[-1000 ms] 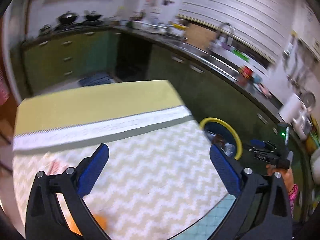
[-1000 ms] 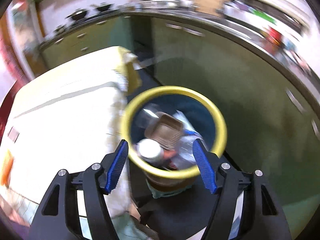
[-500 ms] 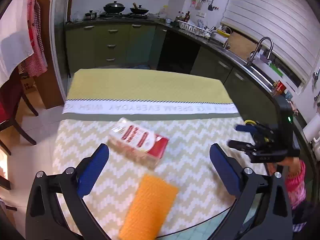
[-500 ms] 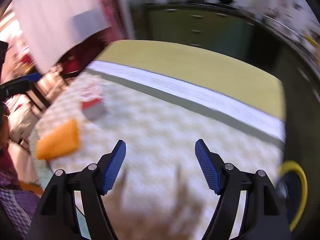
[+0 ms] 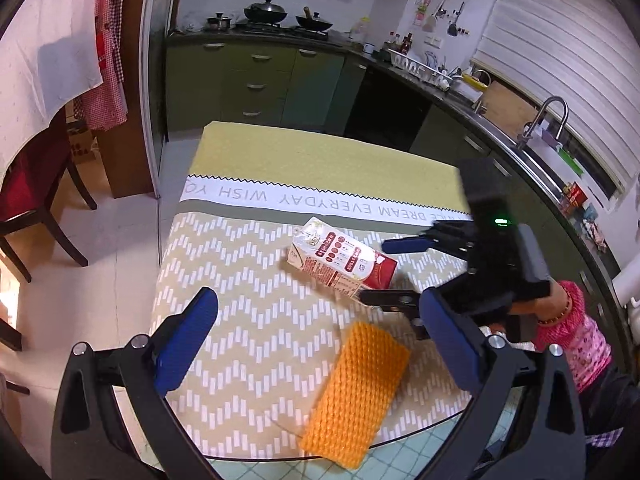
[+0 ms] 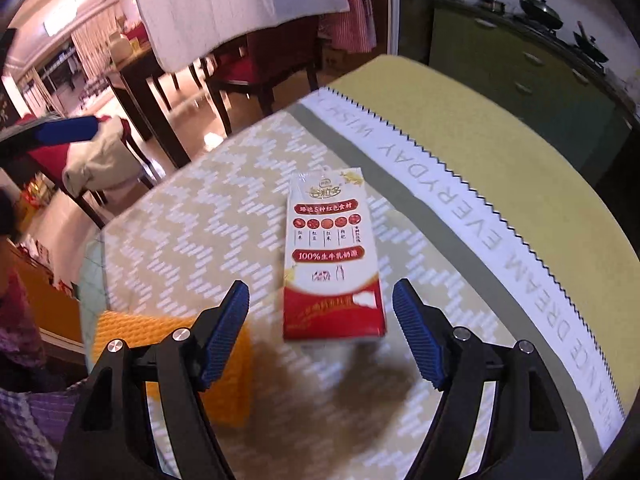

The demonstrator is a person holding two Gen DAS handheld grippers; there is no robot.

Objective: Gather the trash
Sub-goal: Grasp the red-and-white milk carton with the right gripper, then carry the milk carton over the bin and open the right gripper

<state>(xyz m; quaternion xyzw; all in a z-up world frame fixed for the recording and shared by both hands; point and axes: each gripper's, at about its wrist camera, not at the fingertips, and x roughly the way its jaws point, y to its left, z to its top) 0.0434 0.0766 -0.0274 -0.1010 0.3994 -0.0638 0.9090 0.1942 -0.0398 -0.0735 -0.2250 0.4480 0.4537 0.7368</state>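
A flat red-and-white drink carton with printed red labels (image 6: pixel 332 256) lies on its side on the table (image 5: pixel 248 320), on the beige zigzag-patterned part of the tablecloth, just short of the white band with grey lettering that crosses the cloth. The right gripper (image 6: pixel 320 336) hangs over the carton's red end with its black arms and blue ribbed pads tilted steeply downward; its jaws have just been opening and now stand wide, one pad on each side of the carton's red end and clear of it, so nothing is gripped. In the left wrist view the same gripper (image 5: pixel 384 270) reaches in from the right, one blue finger beyond the carton (image 5: pixel 342 264) and one dark finger on its near side, held by a hand in a pink patterned sleeve (image 5: pixel 576 332). Near the carton, toward the table's near edge, lies an orange knobbly rectangular sponge cloth (image 5: pixel 358 388), one corner overhanging the rim; from the right wrist it shows blurred behind the left-hand pad (image 6: pixel 168 344). The left gripper (image 5: pixel 320 344) is held above the near part of the table, jaws spread wide and empty, the orange cloth lying between and below its pads. Behind the table run green kitchen cabinets (image 5: pixel 256 76) with dark pans on the hob.
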